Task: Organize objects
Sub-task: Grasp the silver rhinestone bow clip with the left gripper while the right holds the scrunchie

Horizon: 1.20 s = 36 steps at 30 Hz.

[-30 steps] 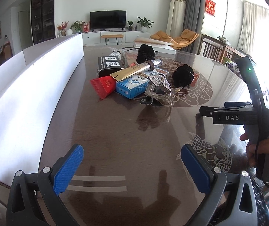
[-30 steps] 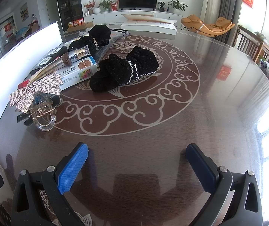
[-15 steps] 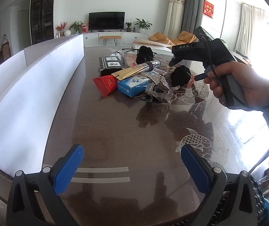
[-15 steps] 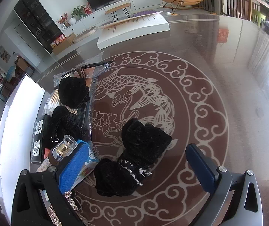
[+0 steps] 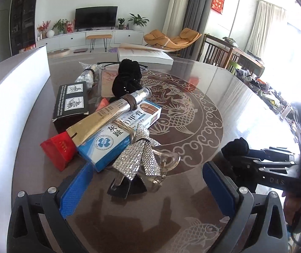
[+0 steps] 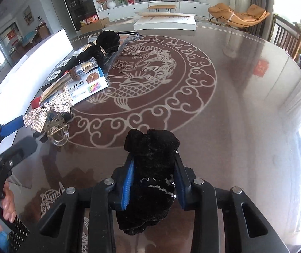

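Found left tongs [image 5: 148,168] gaping wide, gripping nothing, held low over table [image 5: 213,97], aimed at the near end of a pile. Scanned that view from the left: saw white board [image 5: 9,97] upright along the table edge; next, black box [image 5: 70,103] lying flat; below it, red pack [image 5: 58,149]; then gold tube [image 5: 108,113] laid slantwise across blue box [image 5: 116,137], silver cap pointing away. Noted sequin bow [image 5: 139,156] draped over the blue box's near corner, with clear clip [image 5: 167,162] just right of it, both ahead of the gap between the blue pads; could not tell any contact. Spotted black bundle [image 5: 127,78] farther back, beyond the tube's cap. Met, at the far right, right tongs [image 5: 245,158] level above the glass, well apart from the pile. Checked right view: caught right tongs [image 6: 154,162] closing down nearly all the way on cloth [image 6: 150,145], both pads pressed into its sides, one end bulging out past the fingertips, other end hanging behind them. Placed cloth clear of the table, over the outer ring of the carp pattern.
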{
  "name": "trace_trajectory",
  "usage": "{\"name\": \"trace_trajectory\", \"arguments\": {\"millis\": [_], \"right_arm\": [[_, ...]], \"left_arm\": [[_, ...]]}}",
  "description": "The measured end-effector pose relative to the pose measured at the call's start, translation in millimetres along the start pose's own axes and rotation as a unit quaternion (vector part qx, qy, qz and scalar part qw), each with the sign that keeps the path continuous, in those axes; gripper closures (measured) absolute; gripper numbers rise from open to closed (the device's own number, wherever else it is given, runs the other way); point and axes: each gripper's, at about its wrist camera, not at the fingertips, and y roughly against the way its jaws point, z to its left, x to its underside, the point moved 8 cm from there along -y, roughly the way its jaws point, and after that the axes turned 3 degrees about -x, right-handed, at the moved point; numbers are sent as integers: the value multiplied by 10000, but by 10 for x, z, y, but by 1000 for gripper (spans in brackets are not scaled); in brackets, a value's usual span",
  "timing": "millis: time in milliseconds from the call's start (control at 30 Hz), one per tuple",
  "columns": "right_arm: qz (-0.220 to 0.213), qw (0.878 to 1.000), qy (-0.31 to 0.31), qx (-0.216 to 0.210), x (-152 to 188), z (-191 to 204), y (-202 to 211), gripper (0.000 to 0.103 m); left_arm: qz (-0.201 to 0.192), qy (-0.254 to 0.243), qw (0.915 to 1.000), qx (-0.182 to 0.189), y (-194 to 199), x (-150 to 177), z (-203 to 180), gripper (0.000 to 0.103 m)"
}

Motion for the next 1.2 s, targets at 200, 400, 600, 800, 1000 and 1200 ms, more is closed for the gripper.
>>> {"name": "trace_trajectory", "arguments": {"millis": [200, 400, 600, 800, 1000, 1200], "right_arm": [[15, 9999, 40, 102, 170, -163, 183, 68], [71, 9997, 204, 95, 158, -94, 219, 51], [61, 10000, 35, 46, 124, -76, 218, 37], [334, 9991, 141, 211, 213, -105, 136, 36], [113, 9996, 126, 219, 152, -140, 257, 72], [-212, 9988, 275, -351, -111, 367, 484, 72]], "left_arm": [[59, -84, 9994, 344, 145, 309, -219, 73], [-107, -308, 9993, 155, 410, 614, -172, 11], [-101, -208, 9995, 198, 212, 163, -348, 3], [62, -213, 9975, -666, -267, -95, -370, 43], [-484, -105, 9987, 145, 244, 3, -275, 51], [-979, 667, 9921, 413, 1198, 100, 190, 51]]}}
